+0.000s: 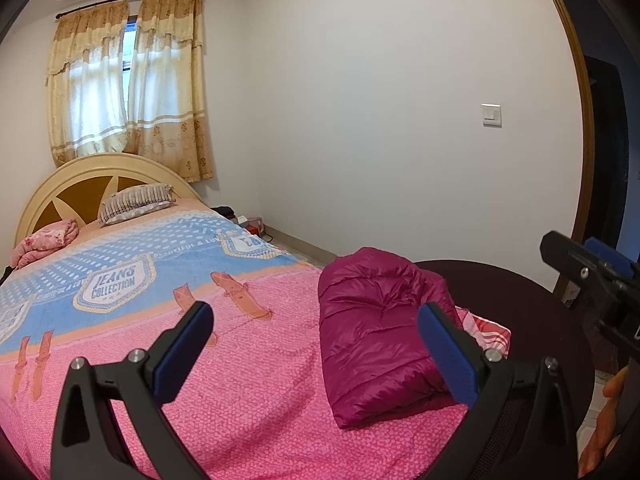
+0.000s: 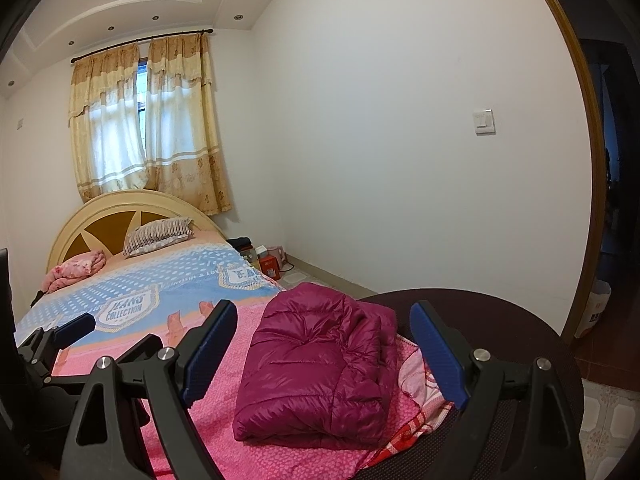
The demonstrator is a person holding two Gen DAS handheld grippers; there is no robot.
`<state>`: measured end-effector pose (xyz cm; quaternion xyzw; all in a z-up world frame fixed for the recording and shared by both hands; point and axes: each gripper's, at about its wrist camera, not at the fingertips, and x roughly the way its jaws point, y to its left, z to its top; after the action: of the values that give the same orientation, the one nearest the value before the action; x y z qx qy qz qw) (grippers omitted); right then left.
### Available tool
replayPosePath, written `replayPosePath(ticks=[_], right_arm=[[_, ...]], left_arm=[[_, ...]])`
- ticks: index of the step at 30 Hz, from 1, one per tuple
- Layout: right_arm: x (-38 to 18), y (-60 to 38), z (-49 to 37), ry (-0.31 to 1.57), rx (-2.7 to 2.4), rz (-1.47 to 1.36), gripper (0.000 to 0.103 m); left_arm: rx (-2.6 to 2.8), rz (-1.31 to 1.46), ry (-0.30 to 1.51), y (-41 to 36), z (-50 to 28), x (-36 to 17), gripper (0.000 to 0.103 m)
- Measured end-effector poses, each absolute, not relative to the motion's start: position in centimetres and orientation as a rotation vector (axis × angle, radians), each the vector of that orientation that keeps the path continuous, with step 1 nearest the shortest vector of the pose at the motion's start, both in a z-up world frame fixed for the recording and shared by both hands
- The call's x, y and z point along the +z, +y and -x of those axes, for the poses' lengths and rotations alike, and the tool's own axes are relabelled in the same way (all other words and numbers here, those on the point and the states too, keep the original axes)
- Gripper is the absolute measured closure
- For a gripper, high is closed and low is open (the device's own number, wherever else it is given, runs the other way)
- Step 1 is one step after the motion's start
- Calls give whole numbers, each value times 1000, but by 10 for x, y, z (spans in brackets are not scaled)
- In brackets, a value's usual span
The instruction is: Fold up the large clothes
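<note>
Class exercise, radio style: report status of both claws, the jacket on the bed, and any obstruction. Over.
Left claw open, empty. Right claw open, empty. Magenta puffer jacket lies folded on pink bedspread, untouched. Nothing in the way.

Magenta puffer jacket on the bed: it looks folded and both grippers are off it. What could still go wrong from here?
1. The magenta puffer jacket is puffy, so its folds may spring open; the left gripper and right gripper are both open and clear of it.
2. It lies near the edge of the bed, partly over a red checked cloth, so it could slide off.
</note>
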<state>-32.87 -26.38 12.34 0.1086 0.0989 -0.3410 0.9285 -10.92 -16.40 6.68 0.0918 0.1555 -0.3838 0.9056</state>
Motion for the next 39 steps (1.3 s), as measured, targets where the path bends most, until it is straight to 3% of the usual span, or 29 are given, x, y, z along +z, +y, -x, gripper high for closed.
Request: replayPosePath(ticks=[39], right_arm=[[114, -261, 323, 234, -706, -245, 14]], left_arm=[[-739, -201, 341, -164, 95, 61, 0]])
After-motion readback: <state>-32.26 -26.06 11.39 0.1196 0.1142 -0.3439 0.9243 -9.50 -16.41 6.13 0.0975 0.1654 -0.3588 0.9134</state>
